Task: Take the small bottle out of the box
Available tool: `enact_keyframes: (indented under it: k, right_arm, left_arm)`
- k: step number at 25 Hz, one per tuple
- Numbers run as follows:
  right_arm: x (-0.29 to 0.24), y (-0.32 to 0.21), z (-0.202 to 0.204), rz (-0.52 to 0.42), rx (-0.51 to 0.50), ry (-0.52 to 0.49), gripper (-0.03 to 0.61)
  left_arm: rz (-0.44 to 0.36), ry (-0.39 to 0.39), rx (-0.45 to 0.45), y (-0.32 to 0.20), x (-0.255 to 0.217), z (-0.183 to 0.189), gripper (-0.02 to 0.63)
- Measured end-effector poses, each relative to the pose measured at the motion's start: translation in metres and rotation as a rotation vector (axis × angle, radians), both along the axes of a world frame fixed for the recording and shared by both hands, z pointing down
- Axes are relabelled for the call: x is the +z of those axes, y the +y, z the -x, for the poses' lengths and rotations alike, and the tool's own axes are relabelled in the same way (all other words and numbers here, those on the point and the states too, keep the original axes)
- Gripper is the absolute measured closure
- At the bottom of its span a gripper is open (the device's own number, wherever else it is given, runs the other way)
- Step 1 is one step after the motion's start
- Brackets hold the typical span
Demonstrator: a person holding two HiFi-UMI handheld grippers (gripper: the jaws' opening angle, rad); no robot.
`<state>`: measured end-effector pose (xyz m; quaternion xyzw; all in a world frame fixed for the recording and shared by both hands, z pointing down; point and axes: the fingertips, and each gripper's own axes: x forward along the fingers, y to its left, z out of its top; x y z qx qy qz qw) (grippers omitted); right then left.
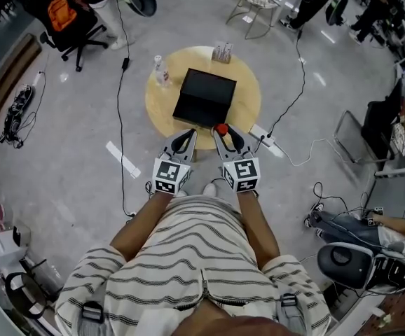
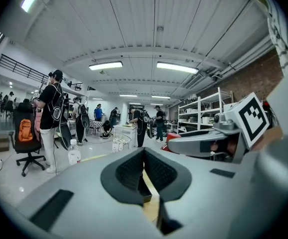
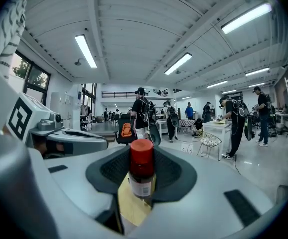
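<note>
A small bottle (image 3: 142, 171) with a red cap (image 1: 221, 128) and a pale label stands upright between the pads of my right gripper (image 3: 142, 178), which is shut on it. In the head view the right gripper (image 1: 223, 133) holds the bottle at the near edge of the round wooden table (image 1: 248, 96), just in front of the black box (image 1: 204, 98). My left gripper (image 1: 186, 138) hovers beside it on the left, also at the table's near edge. In the left gripper view the left gripper (image 2: 144, 169) has its pads pressed together with nothing between them.
A clear water bottle (image 1: 161, 71) stands on the table's left side, and a small pack (image 1: 222, 52) sits at its far edge. A power strip (image 1: 265, 140) and cables lie on the floor. An office chair (image 1: 69, 19) stands at the far left. People stand in the background.
</note>
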<state>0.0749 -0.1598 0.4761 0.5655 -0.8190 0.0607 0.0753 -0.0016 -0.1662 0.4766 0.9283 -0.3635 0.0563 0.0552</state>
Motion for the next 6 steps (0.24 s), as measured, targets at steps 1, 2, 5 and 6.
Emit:
enact_keyframes:
  k: [1, 2, 5, 6]
  right_arm:
    - [0.0, -0.001, -0.001, -0.001, -0.001, -0.001, 0.43]
    - [-0.001, -0.001, -0.003, -0.002, -0.002, -0.001, 0.43]
    - [0.001, -0.003, -0.01, -0.003, -0.006, -0.003, 0.43]
    - [0.001, -0.003, -0.012, -0.003, -0.007, -0.003, 0.43]
  left_arm:
    - [0.002, 0.001, 0.0, -0.001, 0.0, -0.002, 0.592]
    - [0.006, 0.001, 0.001, -0.002, 0.001, -0.004, 0.592]
    - [0.016, 0.0, 0.005, -0.003, 0.005, -0.012, 0.592]
    - [0.018, -0.002, 0.007, -0.003, 0.007, -0.015, 0.592]
